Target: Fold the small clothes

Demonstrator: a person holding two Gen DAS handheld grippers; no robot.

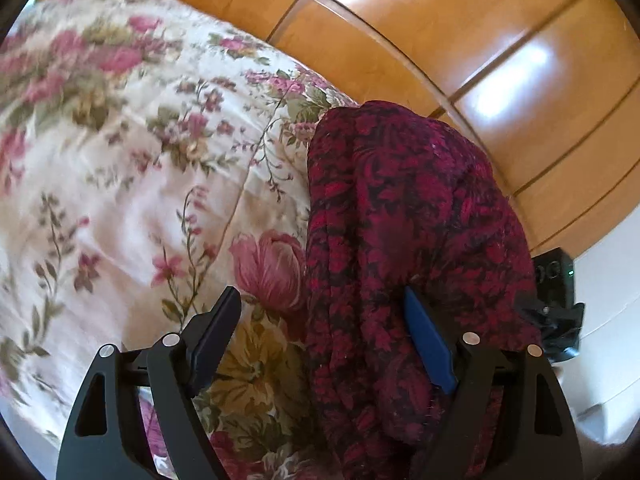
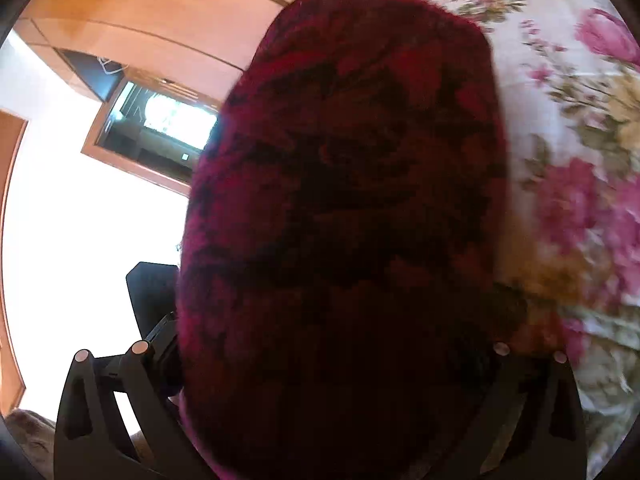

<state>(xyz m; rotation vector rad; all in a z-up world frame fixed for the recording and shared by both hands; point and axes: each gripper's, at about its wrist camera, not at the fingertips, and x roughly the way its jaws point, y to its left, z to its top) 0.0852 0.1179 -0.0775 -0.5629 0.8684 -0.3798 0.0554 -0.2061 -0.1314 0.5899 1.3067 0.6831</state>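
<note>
- Red-and-black knit garment [image 1: 400, 248] hangs bunched at 3 o'clock of the left view, above the floral bedspread [image 1: 120, 160], probably lifted to reposition
- Left gripper [image 1: 324, 320] spread wide, cloth draped between its fingers; right gripper [image 2: 320, 360] smothered by fabric, cannot tell its state

Left wrist view looks close along its fingers across the cream floral bedspread [image 1: 132, 152], glossy wooden wardrobe panels [image 1: 460, 40] toward 1 o'clock. Right wrist view sits nearer, almost filled by the shared crimson-and-black patterned knit garment [image 2: 344, 200].
</note>
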